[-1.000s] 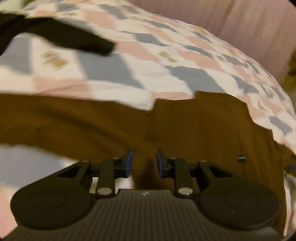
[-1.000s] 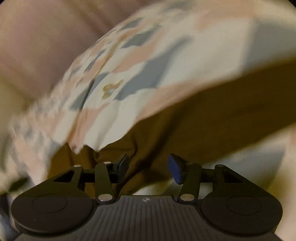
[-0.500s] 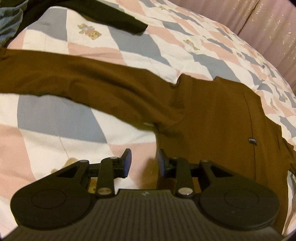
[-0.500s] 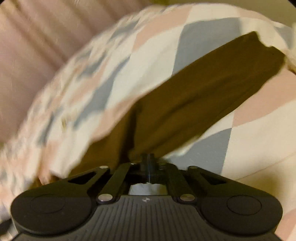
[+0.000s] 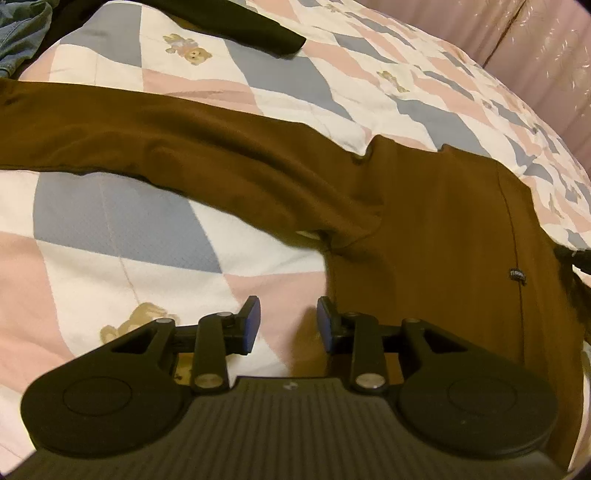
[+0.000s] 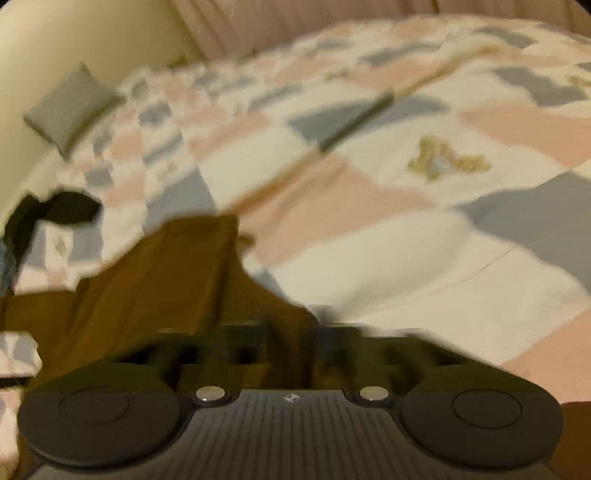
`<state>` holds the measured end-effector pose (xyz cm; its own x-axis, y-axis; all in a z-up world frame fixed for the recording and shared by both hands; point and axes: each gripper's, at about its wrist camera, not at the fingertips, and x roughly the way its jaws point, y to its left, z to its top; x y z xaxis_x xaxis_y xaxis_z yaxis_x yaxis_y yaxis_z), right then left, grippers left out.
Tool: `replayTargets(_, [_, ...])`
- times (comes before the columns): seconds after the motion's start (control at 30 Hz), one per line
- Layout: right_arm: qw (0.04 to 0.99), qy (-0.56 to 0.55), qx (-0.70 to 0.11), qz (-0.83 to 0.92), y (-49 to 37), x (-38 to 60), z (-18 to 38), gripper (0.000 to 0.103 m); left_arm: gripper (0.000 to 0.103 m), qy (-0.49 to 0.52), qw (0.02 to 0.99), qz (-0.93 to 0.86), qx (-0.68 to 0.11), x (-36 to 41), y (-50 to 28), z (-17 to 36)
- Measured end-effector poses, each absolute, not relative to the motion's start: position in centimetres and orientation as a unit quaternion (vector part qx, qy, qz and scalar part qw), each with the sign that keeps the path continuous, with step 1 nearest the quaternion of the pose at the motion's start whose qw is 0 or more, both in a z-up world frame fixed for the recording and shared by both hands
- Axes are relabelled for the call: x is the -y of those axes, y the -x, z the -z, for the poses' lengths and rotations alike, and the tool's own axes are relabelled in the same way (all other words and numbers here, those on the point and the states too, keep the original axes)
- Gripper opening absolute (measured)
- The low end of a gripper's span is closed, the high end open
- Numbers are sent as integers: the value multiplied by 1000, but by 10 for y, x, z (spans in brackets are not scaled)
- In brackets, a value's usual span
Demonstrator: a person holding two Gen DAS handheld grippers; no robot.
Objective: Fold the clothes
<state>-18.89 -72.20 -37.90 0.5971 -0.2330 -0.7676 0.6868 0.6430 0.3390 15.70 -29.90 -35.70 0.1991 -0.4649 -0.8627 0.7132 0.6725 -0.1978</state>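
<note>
A brown long-sleeved shirt (image 5: 424, 221) lies flat on a patchwork quilt (image 5: 110, 229), one sleeve (image 5: 147, 136) stretched out to the left. My left gripper (image 5: 288, 325) hovers open over the quilt just beside the shirt's lower side edge, nothing between its blue pads (image 5: 251, 325). In the blurred right wrist view my right gripper (image 6: 317, 325) looks shut on a fold of the brown shirt (image 6: 166, 280), which drapes over the left of the gripper and hides the fingers.
A black garment (image 5: 258, 26) lies at the far side of the quilt, with blue denim (image 5: 18, 29) at the top left. A grey pillow (image 6: 70, 107) rests by the cream wall. Pink curtains (image 5: 535, 48) hang behind the bed.
My right gripper went from open to shut on the brown cloth and swung across the bed with it. My left gripper pulled back off the shirt and stays open.
</note>
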Motion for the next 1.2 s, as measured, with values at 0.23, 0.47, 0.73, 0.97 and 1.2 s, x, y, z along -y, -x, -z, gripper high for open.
replayTargets(0.23, [768,-407,-305,389,200,702,395,4,28,-107,775,362,-506,289,-174,364])
replayTargets(0.47, [765,-231,-319,509,185,642,343,40,29,-123,782,398,-464,310,-169,344])
replayTargets(0.73, [782,-271,-380,414,211,548,359,35,36,-183,738,489,-428,344,-111,356])
replayTargets(0.97, [704,-353,-373,491,279,513,314,42,37,-265,744,395,-470,314,-91,307])
replayTargets(1.2, [692,-398,-366,478,304,469,230,57,58,-254,751,378,-477,280,-38,214])
